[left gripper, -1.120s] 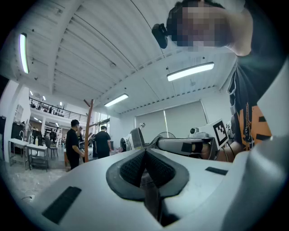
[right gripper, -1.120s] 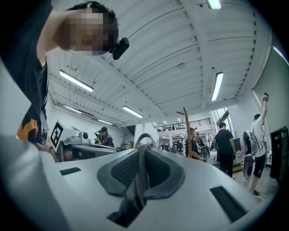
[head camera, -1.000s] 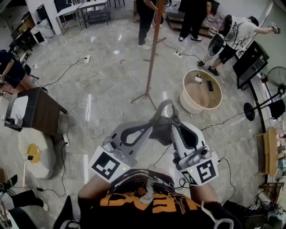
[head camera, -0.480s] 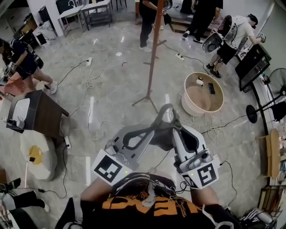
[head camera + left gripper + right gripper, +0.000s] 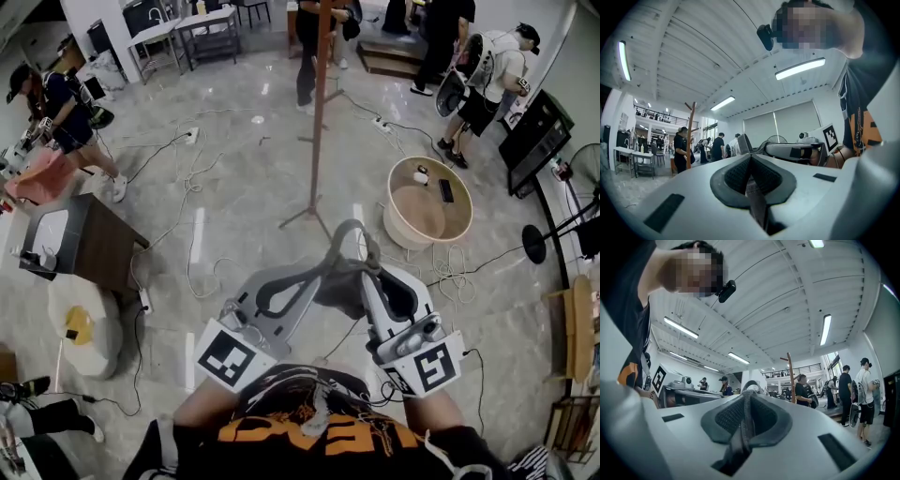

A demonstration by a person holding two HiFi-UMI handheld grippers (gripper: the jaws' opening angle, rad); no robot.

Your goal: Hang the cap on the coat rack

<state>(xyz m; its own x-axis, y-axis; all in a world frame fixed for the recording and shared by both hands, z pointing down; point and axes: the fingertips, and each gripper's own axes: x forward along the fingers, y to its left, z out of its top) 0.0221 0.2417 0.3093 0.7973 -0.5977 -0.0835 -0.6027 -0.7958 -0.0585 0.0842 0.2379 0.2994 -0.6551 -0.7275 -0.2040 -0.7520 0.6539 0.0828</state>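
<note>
A grey cap hangs between my two grippers, its strap loop sticking up ahead of them. My left gripper is shut on the cap's fabric, a grey strip pinched between its pads. From the other side, my right gripper is shut on a grey band of the cap. The coat rack, a tall brown wooden pole on splayed feet, stands on the floor some way ahead. It also shows as the coat rack at left and the coat rack right of centre.
A round wooden tub sits right of the rack's feet. A dark table and a white round pad lie at left. Cables cross the marble floor. Several people stand beyond the rack, and a fan stand is at right.
Both grippers have carried the cap a little forward, toward the rack. Their hold on it looks the same. People in the background have shifted.
</note>
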